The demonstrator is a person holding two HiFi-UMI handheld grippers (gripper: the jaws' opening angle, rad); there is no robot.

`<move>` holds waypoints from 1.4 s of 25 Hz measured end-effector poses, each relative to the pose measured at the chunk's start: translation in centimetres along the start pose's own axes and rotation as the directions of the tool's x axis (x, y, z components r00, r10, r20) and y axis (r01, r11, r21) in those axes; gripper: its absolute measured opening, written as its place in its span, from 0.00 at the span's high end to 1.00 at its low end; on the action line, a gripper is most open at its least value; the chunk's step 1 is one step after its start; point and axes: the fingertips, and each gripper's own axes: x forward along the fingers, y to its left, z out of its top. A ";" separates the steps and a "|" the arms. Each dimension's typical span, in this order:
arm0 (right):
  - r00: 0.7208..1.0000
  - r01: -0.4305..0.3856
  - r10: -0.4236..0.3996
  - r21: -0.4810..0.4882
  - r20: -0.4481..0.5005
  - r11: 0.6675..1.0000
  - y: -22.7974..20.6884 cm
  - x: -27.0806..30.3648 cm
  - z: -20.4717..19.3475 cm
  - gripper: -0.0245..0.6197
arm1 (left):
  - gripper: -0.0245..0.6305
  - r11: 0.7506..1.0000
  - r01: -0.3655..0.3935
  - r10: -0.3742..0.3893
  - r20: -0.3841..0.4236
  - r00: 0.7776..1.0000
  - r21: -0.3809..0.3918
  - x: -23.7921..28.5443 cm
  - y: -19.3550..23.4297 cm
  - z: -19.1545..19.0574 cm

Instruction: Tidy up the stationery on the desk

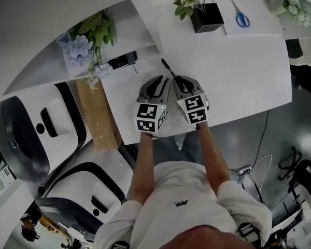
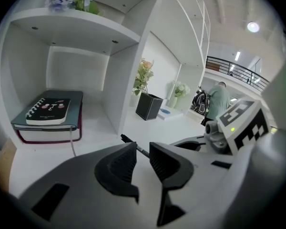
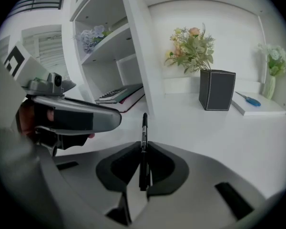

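Note:
A black pen (image 1: 168, 67) (image 3: 143, 137) is clamped upright between the pads of my right gripper (image 1: 177, 80) (image 3: 144, 150), its tip sticking out ahead over the white desk (image 1: 238, 71). My left gripper (image 1: 159, 80) (image 2: 143, 157) hangs right beside it on the left, jaws a small gap apart with nothing between them. Through that gap the left gripper view shows the pen (image 2: 133, 144) held by the right one. A black square holder (image 1: 207, 17) (image 3: 217, 90) with flowers stands at the back of the desk. Blue scissors (image 1: 242, 18) (image 3: 250, 100) lie on a white pad to its right.
A shelf cubby at the left holds stacked notebooks (image 2: 48, 111) (image 3: 117, 95), with blue flowers (image 1: 81, 49) on the shelf above. A small white vase (image 3: 270, 86) stands at the far right. A person (image 2: 220, 101) is in the room beyond.

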 end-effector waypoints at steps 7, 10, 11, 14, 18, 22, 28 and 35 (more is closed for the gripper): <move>0.998 0.039 -0.043 0.071 0.042 0.997 1.9 3.3 2.3 0.91 | 0.96 1.000 -0.003 0.003 0.004 1.000 0.008 -1.5 3.6 0.0; 0.996 0.054 -0.061 0.100 0.060 0.994 2.4 4.7 3.7 0.91 | 0.96 1.000 -0.002 0.002 0.003 1.000 0.017 -1.8 4.8 0.1; 0.996 0.061 -0.068 0.111 0.064 0.992 2.4 5.2 4.1 0.91 | 0.96 1.000 -0.002 0.002 0.002 1.000 0.021 -1.9 5.1 0.2; 0.993 0.081 -0.093 0.146 0.072 0.986 2.3 6.8 5.3 0.91 | 0.96 0.999 -0.004 0.004 0.001 1.000 0.036 -2.0 6.0 0.5; 0.989 0.118 -0.131 0.175 0.067 0.977 1.6 8.3 5.9 0.91 | 0.96 0.999 -0.010 0.010 0.003 1.000 0.043 -2.5 6.5 0.8; 0.991 0.089 -0.106 0.188 0.083 0.978 1.7 8.9 6.5 0.89 | 0.96 0.999 -0.007 0.007 0.005 1.000 0.049 -2.7 6.6 0.9; 0.992 0.046 -0.066 0.176 0.109 0.983 2.2 6.8 6.0 0.80 | 0.96 0.999 -0.009 0.009 0.008 1.000 0.046 -2.8 6.5 0.9; 0.998 0.028 -0.032 0.080 0.046 0.996 4.3 3.6 2.3 0.81 | 0.96 0.999 -0.028 0.027 0.012 1.000 0.035 -3.1 6.4 0.6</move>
